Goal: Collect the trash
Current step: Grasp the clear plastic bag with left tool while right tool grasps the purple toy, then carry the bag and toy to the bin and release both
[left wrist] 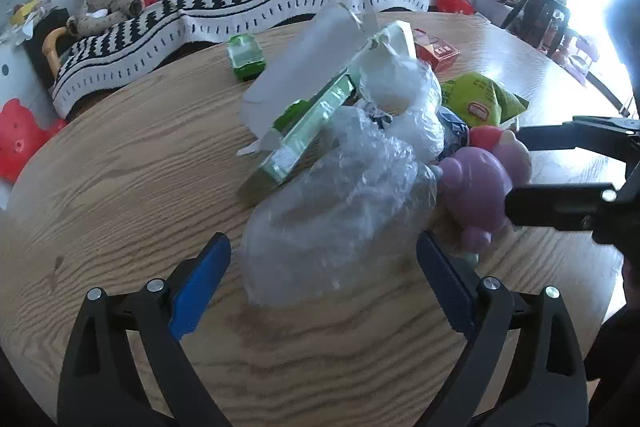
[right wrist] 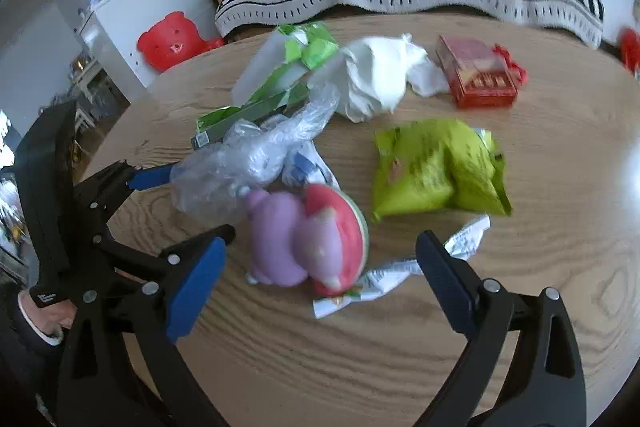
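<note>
Both yr grippers gape wide, holding nothing. Left gripper (left wrist: 324, 283) straddles the clear plastic bag (left wrist: 340, 211) w/ its blue pads, lined up to pinch it. Right gripper (right wrist: 320, 283) frames the purple toy (right wrist: 304, 239); trash sits heaped mid table (right wrist: 520, 267).

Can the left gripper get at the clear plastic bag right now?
Probably yes. The left gripper has its jaws open on either side of the clear plastic bag, nothing between them. The purple toy sits close beside the bag.
</note>
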{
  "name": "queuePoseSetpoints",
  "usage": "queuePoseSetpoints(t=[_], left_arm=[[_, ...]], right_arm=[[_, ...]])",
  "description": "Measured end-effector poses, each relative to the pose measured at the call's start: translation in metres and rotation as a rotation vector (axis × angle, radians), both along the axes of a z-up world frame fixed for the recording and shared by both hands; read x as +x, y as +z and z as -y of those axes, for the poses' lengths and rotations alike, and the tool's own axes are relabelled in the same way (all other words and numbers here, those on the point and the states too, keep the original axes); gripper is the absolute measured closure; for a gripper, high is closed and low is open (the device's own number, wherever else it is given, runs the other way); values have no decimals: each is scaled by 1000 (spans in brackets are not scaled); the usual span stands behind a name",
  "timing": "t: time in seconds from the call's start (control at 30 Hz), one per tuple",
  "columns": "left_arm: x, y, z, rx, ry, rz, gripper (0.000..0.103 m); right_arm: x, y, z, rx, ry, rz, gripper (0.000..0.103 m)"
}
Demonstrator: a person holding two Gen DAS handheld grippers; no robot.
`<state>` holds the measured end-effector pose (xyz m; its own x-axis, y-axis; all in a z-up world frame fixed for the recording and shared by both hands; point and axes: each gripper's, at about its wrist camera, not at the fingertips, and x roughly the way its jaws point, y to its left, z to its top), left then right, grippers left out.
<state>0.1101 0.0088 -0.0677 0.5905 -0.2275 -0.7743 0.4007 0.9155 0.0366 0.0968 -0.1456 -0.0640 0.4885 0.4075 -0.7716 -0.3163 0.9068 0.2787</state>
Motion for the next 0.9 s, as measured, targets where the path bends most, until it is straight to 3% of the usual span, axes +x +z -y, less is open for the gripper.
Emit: queuePoseSetpoints(t=[0.13, 0.2, 0.23, 0.27, 0.3, 0.37, 0.47, 0.57, 0.9], left_arm=[[6, 0, 4, -19, -10, -8, 12], [8, 0, 7, -17, -16, -10, 16], [8, -2, 9, -7, -23, -15, 27], [7, -3, 10, -2, -27, -21, 38], [7, -4, 11, -2, -27, -27, 44], [4, -2, 9, -1, -23, -27, 74], [1, 5, 2, -48, -10, -53, 91], [-9, 20, 2, -51, -6, -29, 95], [-46, 67, 10, -127, 22, -5, 95]], right_arm=[[7, -6, -11, 7, 22, -14, 11], [10, -10, -17, -13, 33, -18, 20], [11, -12, -19, -13, 34, -21, 34], [13, -14, -20, -29, 31, -26, 39], [13, -14, -21, -34, 29, -22, 40], [11, -13, -20, -32, 29, -17, 42], [4, -2, -20, -40, 30, 16, 44], [-6, 13, -13, -47, 21, 62, 45], [-29, 53, 40, 1, -64, 117, 45]])
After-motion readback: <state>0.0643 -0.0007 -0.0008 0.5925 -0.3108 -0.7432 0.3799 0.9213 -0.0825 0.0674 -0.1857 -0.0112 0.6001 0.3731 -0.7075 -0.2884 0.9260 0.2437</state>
